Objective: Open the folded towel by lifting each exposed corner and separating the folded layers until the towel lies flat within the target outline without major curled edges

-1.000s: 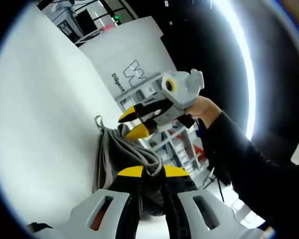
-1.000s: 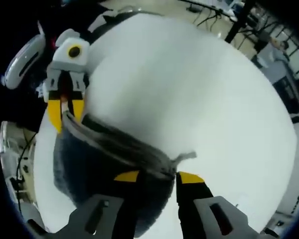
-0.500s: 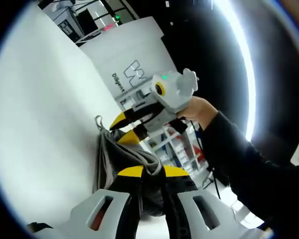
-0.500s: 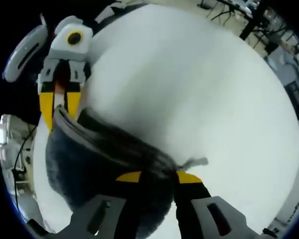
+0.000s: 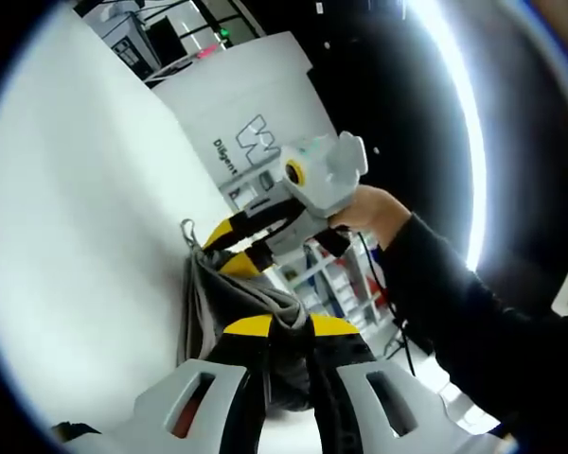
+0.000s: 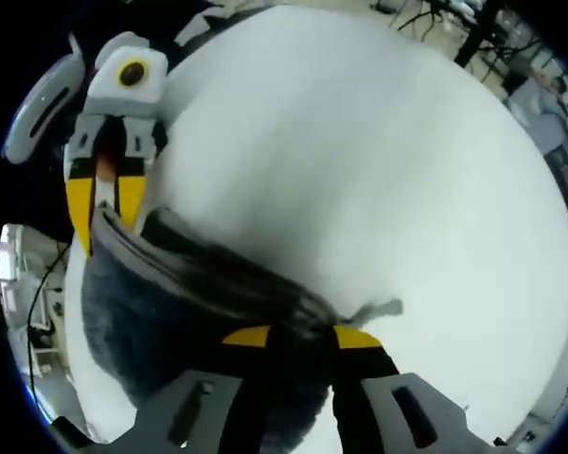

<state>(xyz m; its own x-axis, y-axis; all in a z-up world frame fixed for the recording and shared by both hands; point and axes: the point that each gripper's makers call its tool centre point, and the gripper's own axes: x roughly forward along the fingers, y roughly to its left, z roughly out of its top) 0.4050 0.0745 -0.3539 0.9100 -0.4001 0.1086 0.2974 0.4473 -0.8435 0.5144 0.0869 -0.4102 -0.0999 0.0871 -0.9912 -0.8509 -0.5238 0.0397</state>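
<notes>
While both grippers hold it, the grey towel (image 6: 170, 312) hangs off the white table (image 6: 379, 170), stretched between them as a bunched band of folded layers. In the right gripper view, the right gripper (image 6: 293, 337) has its yellow-tipped jaws pinched on one end of the towel's rolled edge, and a small tag or loop (image 6: 374, 309) sticks out just beside them. The left gripper (image 6: 99, 203) comes in at the upper left of that view, its jaws pressed together on the far end of the same edge, with the dark fuzzy body of the towel sagging below the line between the two. In the left gripper view, the left gripper (image 5: 282, 326) clamps a thick fold of towel (image 5: 218, 293), which runs up to the right gripper (image 5: 229, 248); that one grips the towel near a small hanging loop (image 5: 186, 230). A hand (image 5: 369, 210) in a dark sleeve (image 5: 454, 312) holds the right gripper's handle. Behind it stands a white panel (image 5: 256, 104) with a printed logo; the lettering is only partly legible. The towel is folded and lifted above the table, not lying flat.
</notes>
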